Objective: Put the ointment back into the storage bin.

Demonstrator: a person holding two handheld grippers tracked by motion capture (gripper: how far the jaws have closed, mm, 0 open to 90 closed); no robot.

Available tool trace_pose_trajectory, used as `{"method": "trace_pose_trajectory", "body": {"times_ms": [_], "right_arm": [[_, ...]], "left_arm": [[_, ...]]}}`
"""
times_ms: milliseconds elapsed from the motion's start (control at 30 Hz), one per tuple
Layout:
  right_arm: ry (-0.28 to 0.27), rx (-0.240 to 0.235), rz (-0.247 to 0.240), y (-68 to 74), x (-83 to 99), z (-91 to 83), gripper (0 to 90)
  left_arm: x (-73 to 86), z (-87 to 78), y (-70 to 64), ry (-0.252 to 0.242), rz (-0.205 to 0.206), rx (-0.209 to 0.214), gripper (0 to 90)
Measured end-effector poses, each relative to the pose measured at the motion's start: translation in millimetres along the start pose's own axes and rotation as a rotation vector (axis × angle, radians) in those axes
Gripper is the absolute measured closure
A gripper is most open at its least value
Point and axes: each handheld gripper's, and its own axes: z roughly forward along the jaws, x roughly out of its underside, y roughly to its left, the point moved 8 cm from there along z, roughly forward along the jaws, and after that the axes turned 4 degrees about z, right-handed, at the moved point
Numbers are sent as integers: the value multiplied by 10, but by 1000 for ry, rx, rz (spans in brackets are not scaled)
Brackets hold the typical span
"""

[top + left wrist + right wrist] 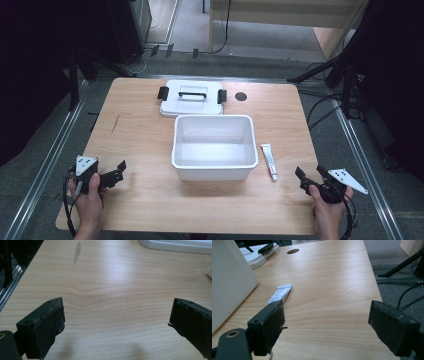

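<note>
A white open box [214, 147] stands empty at the middle of the wooden table [150, 210]. Its white lid [192, 97], with a black handle and black side clips, lies flat just behind it. A small white tube [269, 161] lies on the table to the right of the box, also seen as the tube [281, 293] ahead of the right gripper's left jaw. My left gripper [120, 170] is held open at the near left, over bare wood [117, 307]. My right gripper [310, 172] is held open at the near right [327, 312], just short of the tube.
A round cable hole [241, 96] sits in the table behind the box, right of the lid. The box wall [229, 282] rises at the left of the right gripper view. Metal rails, cables and stand legs [325, 67] surround the table on the grey floor.
</note>
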Motion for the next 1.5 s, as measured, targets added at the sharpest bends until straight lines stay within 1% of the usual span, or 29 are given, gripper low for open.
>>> {"method": "trace_pose_trajectory", "body": {"times_ms": [167, 367, 400, 433, 467, 533, 567, 600, 633, 667, 700, 767, 833, 867, 900, 967, 1000, 1033, 1067, 1100, 1133, 1167, 1200, 1233, 1300, 1333, 1367, 1467, 1500], "right_arm": [[5, -1, 1, 0, 6, 2, 137], [71, -39, 5, 27, 24, -2, 136], [124, -25, -20, 49, 51, 3, 136], [124, -25, -20, 49, 51, 3, 136], [189, -16, -52, 94, 92, 10, 136], [259, 3, -84, 131, 138, 20, 136], [259, 3, -84, 131, 138, 20, 136], [308, 1, -101, 166, 165, 20, 136], [308, 1, -101, 166, 165, 20, 136], [344, -15, -105, 193, 168, 19, 136], [344, -15, -105, 193, 168, 19, 136], [387, -11, -110, 215, 171, 19, 137], [442, -4, -127, 232, 180, 14, 136], [506, 5, -155, 260, 196, 12, 137], [506, 5, -155, 260, 196, 12, 137], [583, 17, -197, 296, 202, 7, 136], [631, 16, -194, 321, 200, 8, 135], [631, 16, -194, 321, 200, 8, 135], [676, 31, -192, 340, 175, 10, 135], [676, 31, -192, 340, 175, 10, 135], [737, 50, -196, 367, 153, 7, 135], [737, 50, -196, 367, 153, 7, 135], [779, 58, -192, 387, 132, 8, 136], [779, 58, -192, 387, 132, 8, 136], [831, 71, -194, 395, 108, 9, 141], [877, 87, -192, 394, 84, 17, 166], [877, 87, -192, 394, 84, 17, 166], [916, 99, -213, 421, 20, 44, 257], [916, 99, -213, 421, 20, 44, 257]], "left_arm": [[1, 2, 0, 3, 1, -1, 6], [4, 1, 0, 4, -7, 8, 6], [2, 3, -1, 2, -9, 8, 6], [4, 3, 0, 5, -7, 6, 6], [4, 6, -3, 6, -7, 4, 6], [6, 6, -3, 8, -4, 4, 6], [6, 6, -3, 8, -4, 4, 6], [6, 6, -2, 8, -6, 5, 6], [6, 6, -2, 8, -6, 5, 6], [6, 6, 0, 8, -10, 6, 6], [6, 6, 0, 8, -10, 6, 6], [6, 6, 0, 8, -8, 5, 6], [6, 4, -1, 8, -4, 4, 6], [6, 5, -4, 8, -7, 5, 6], [6, 6, -4, 8, -7, 4, 6], [6, 7, -3, 9, -9, 4, 6], [7, 9, -3, 11, -9, 4, 6], [7, 9, -3, 11, -9, 4, 6], [7, 10, -4, 12, -7, 5, 6], [7, 10, -5, 13, -6, 6, 6], [7, 10, -6, 11, -5, 6, 6], [7, 10, -6, 11, -5, 6, 6], [7, 11, -6, 12, -5, 7, 6], [7, 11, -6, 12, -5, 7, 6], [8, 13, -5, 13, -6, 6, 6], [9, 13, -4, 17, -3, 5, 6], [9, 13, -4, 17, -3, 5, 6], [10, 14, -4, 19, 0, 5, 6], [10, 14, -4, 19, 0, 5, 6]]}}
